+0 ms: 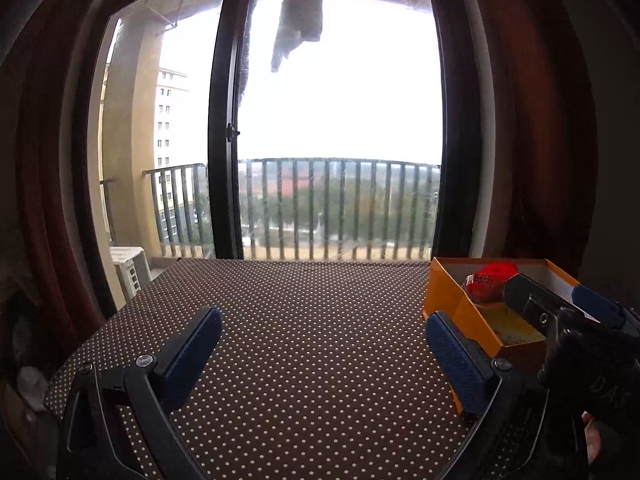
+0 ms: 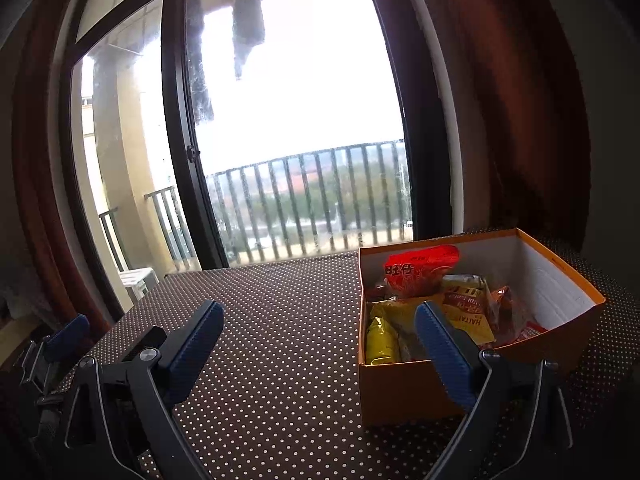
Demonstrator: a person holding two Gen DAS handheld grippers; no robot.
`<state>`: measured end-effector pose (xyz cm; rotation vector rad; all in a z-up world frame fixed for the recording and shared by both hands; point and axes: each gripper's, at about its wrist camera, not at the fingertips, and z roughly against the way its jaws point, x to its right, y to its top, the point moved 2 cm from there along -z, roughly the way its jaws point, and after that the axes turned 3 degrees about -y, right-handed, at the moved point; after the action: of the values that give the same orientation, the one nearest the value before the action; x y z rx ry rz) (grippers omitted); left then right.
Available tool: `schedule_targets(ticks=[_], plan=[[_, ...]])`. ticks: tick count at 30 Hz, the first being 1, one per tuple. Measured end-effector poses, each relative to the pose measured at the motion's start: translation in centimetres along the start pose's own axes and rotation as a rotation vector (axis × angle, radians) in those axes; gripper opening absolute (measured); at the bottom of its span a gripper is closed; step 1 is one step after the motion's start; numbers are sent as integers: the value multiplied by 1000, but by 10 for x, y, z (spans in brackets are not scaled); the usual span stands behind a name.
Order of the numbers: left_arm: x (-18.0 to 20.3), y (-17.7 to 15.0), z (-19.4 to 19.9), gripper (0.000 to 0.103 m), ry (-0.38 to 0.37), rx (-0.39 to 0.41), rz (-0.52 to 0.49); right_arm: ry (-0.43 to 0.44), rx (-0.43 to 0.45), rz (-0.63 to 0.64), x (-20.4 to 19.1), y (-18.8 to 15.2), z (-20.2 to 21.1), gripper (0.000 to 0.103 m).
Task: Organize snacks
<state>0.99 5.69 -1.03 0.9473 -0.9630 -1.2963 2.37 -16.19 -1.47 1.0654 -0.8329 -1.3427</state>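
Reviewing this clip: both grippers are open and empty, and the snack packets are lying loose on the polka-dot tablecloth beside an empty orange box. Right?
Not quite. The snack packets are inside the orange box, not loose on the polka-dot tablecloth, and the box is not empty; the right wrist view shows this. The rest holds: the left gripper and right gripper are both open and empty.

polka-dot tablecloth [image 1: 304, 320], balcony railing [image 1: 340, 208], perhaps hanging laundry [image 1: 300, 12]

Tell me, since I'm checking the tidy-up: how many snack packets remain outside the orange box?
0. No packets lie on the dotted tablecloth; the red and yellow packets sit inside the orange box. Table edges are unseen.
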Motion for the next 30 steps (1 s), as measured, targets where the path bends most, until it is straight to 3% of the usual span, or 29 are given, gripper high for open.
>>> schedule_targets(ticks=[30], plan=[[-7, -3, 2, 102, 23, -16, 40, -16, 18, -8, 8, -1, 6, 98]])
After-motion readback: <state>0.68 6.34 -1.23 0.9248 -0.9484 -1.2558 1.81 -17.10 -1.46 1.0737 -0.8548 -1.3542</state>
